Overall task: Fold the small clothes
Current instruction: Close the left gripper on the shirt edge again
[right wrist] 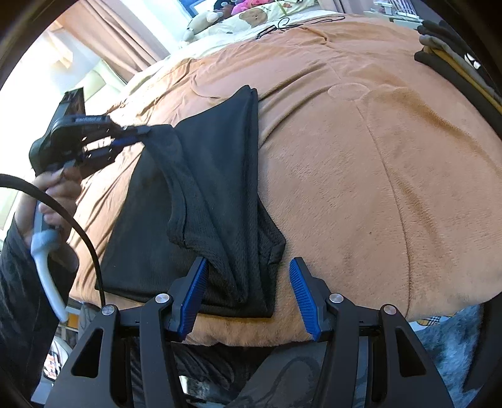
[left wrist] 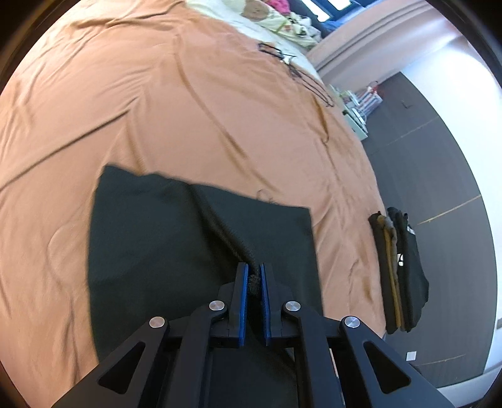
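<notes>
Left wrist: left claw (left wrist: 254, 279) clamps black mesh garment (left wrist: 163, 238); right claw (right wrist: 248, 293) apart

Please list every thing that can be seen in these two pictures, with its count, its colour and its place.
black garment: one, black, spread on the blanket, part-folded
blanket: one, orange-brown, covers the bed
folded clothes: one stack, black and tan, at the blanket's edge
hangers: several, dark wire, far end of the blanket
soft toys: a few, mixed colours, at the bed's head
floor: dark, beside the bed
left gripper: jaws shut on a bunched edge of the black garment
right gripper: jaws open, either side of the garment's near corner
</notes>
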`<state>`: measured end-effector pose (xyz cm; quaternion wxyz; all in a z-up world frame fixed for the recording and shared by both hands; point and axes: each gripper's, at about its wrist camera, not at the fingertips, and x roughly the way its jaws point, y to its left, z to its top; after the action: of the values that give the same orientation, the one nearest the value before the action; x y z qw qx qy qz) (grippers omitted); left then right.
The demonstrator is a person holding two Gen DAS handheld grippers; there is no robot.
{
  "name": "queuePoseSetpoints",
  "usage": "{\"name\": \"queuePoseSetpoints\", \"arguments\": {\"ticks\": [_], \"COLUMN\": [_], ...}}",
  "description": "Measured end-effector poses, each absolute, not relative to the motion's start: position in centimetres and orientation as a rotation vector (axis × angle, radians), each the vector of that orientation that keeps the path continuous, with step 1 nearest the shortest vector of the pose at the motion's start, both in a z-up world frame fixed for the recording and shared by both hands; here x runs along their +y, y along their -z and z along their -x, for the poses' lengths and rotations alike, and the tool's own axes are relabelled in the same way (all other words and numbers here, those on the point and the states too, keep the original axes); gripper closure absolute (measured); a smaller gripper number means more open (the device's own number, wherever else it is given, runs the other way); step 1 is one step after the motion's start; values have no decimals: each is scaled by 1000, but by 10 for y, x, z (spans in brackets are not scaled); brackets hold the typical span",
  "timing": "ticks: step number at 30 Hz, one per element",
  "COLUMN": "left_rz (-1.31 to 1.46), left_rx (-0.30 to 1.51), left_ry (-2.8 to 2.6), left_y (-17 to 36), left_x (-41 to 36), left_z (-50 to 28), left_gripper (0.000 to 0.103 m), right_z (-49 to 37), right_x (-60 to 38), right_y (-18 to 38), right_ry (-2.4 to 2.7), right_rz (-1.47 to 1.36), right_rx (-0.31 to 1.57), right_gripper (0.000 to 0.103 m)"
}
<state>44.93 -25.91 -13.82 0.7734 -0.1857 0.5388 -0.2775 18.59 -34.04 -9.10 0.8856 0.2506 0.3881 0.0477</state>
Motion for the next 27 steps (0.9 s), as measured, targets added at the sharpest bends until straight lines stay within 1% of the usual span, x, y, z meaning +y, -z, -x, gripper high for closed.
{"name": "queuePoseSetpoints", "arguments": {"ticks": [12,19,21,22,23,24,25,26,27], "left_rz": [365,339,312,309,313,315,309,300,288], "left_rx": [1184,1213,1231,1237,1235,1231,1220,1211,1202], "left_ry": [650,626,601,595,595,594,586,578,569], "left_y": [143,154,158,160,160,160,159,157,155], "left_x": [-311,-328,-332,-331,-330,-328,-324,-322,-318], "left_z": [-478,-488,-490,-490,-490,-489,-487,-485,-483], "left_gripper": [97,96,90,83,73,67,57,53,53], "right_z": [-184,-178,-179,-181,-182,-184,-184,-186,-188], "right_x": [-358,-363,-362,-362,-362,-363,-362,-362,-362], "right_y": [103,95,94,94,95,96,96,96,97], "right_ry": [-150,-154,-157,-155,-154,-153,-150,-146,-141], "right_rz": [-625,-642,-634,-631,-632,-636,-635,-632,-630], "right_rx": [798,776,779,782,785,789,791,792,792], "right_gripper": [51,51,51,51,51,51,51,51,51]}}
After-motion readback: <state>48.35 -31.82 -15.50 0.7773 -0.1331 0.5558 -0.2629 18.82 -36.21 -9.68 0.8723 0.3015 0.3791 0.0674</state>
